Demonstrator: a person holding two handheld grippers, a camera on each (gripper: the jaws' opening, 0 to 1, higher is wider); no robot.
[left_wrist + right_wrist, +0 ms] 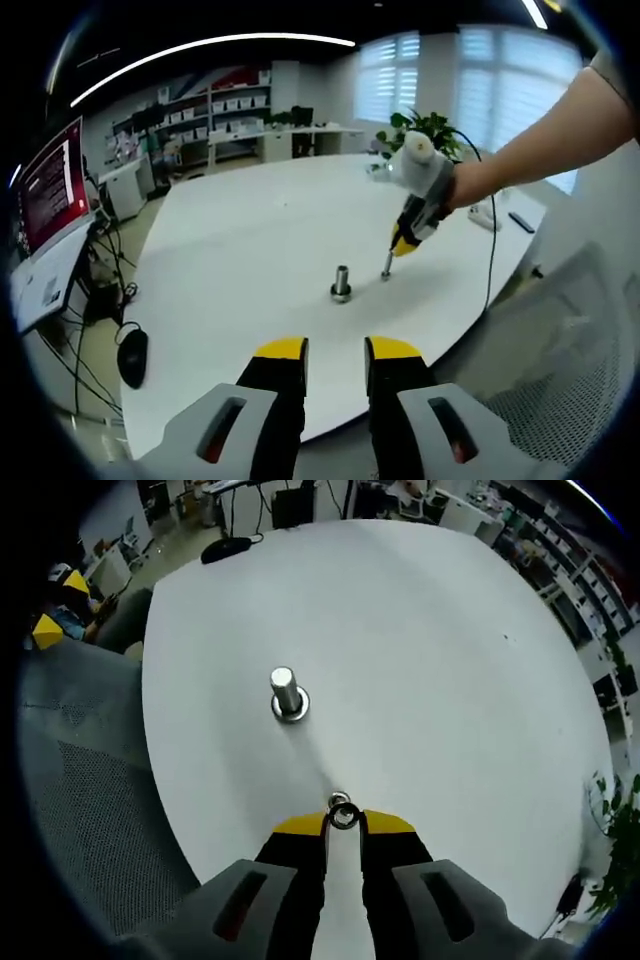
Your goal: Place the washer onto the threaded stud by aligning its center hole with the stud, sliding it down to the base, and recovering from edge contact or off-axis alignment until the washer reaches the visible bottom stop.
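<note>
A short steel threaded stud [341,281] stands upright on its round base on the white table [250,230]; the right gripper view shows the stud [286,692] from above. My right gripper [343,822] is shut on a small metal washer [342,813], held just above the table, a short way from the stud. In the left gripper view that right gripper [389,266] points down at the table, to the right of the stud, with the washer at its tips. My left gripper [336,352] hovers off the table's near edge, open by a narrow gap with nothing between its fingers.
A mesh chair [90,780] sits by the table edge. A potted plant [425,130], a cable and small items lie at the far side. A monitor [50,185] and a mouse [132,355] stand on a desk to the left. Shelves line the back wall.
</note>
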